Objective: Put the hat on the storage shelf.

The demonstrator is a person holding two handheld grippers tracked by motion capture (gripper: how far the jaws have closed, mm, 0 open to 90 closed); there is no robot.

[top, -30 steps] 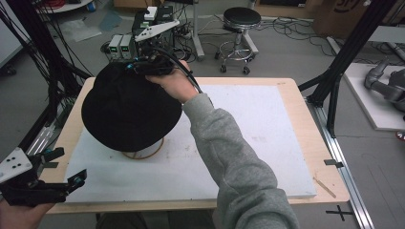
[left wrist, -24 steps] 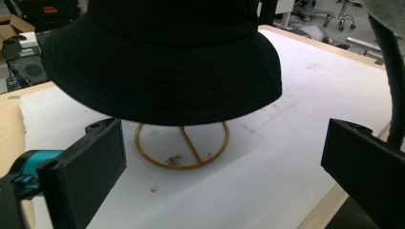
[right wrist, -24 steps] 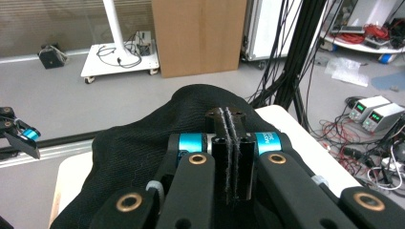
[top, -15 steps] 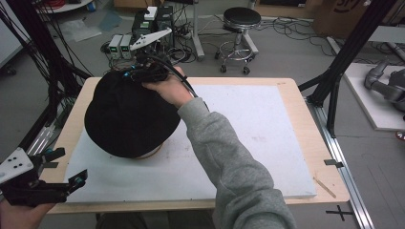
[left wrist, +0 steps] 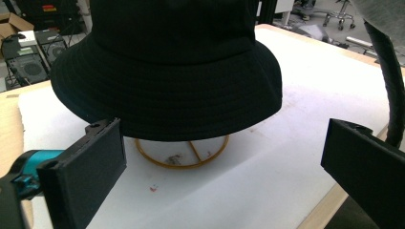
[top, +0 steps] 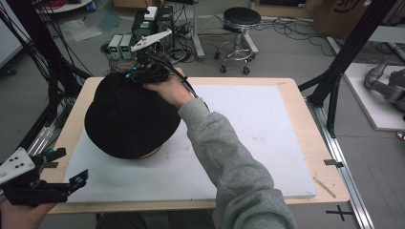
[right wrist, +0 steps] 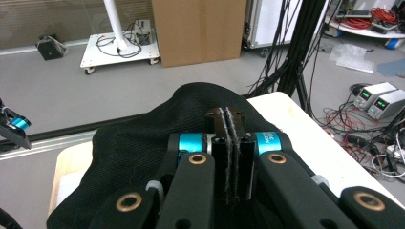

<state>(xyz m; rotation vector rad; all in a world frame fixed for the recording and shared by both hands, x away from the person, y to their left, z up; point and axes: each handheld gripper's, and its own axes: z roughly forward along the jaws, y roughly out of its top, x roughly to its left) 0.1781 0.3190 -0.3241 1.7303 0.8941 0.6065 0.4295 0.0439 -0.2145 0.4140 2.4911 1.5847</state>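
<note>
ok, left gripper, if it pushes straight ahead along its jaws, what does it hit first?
Most likely the brim of the black hat, dead ahead between the open jaws of the left gripper. The yellow ring stand sits lower and behind the brim; exact depth is unclear.

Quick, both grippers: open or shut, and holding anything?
Left gripper: open, holding nothing, near the table's front edge, apart from the black hat.
Right gripper: shut on the hat's fabric, at its far side.
</note>
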